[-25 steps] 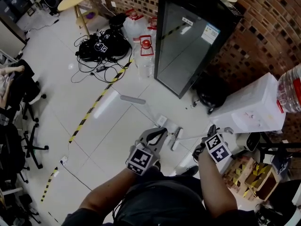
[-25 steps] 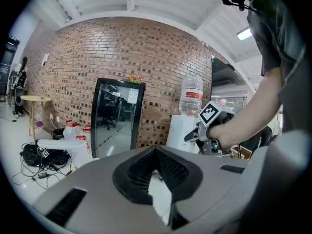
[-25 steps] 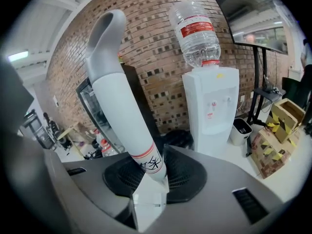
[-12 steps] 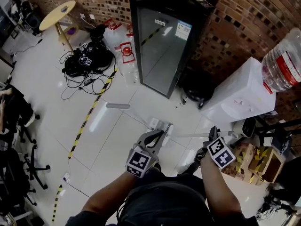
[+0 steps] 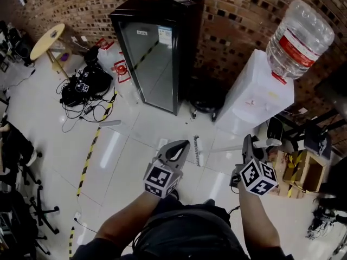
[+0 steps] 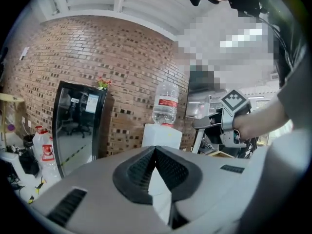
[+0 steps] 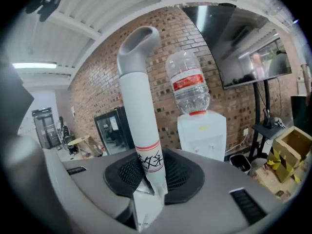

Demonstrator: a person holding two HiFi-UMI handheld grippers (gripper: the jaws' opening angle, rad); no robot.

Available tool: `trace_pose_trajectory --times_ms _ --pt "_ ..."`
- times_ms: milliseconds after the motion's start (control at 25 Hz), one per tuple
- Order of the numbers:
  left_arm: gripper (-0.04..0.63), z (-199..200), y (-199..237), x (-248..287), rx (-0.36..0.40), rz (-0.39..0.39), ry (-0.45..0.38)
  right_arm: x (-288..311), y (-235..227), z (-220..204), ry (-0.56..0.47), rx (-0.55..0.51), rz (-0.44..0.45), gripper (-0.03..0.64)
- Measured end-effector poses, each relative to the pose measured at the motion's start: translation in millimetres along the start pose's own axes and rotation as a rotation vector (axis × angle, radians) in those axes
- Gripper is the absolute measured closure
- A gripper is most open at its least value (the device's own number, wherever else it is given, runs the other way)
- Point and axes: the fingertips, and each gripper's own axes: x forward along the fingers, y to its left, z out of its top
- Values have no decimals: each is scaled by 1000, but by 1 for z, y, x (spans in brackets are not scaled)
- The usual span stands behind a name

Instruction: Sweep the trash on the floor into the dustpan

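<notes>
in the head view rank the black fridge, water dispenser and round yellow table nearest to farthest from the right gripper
1. water dispenser, just beyond the right gripper
2. black fridge, upper left
3. round yellow table, far left

A thin white strip point(image 6: 160, 191) pinched between the black pads of the left gripper point(image 6: 156, 152) showed only as a sliver. The rest lay behind the grey gripper body, so what it belonged to could not be told. The white tubular handle with a grey hooked end point(image 7: 142, 111) was cut off below by the right gripper point(image 7: 148, 179) clamping it, and the black marks on its red-lined band were unreadable. In the head view the person's dark torso point(image 5: 184, 234) covered the white tiled floor point(image 5: 127, 164) at the feet. Any trash there was too small to make out, and the black office chairs point(image 5: 16, 150) were cut by the left edge.
</notes>
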Motion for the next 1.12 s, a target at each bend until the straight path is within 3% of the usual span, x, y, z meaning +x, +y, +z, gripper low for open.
trace_pose_trajectory --times_ms 200,360,520,760,1120 --pt "588 27 -63 15 66 38 -15 -41 -46 39 -55 -59 100 520" --pt "588 38 -116 27 86 65 -13 -62 -79 48 -17 -119 195 520" --pt "587 55 -167 34 126 64 -46 -100 -107 65 -54 -159 258 523" --pt "588 82 -224 25 98 93 -88 -165 -130 96 -71 -234 366 529" --pt "588 102 -281 35 89 63 -117 -214 -165 105 -84 -282 407 529"
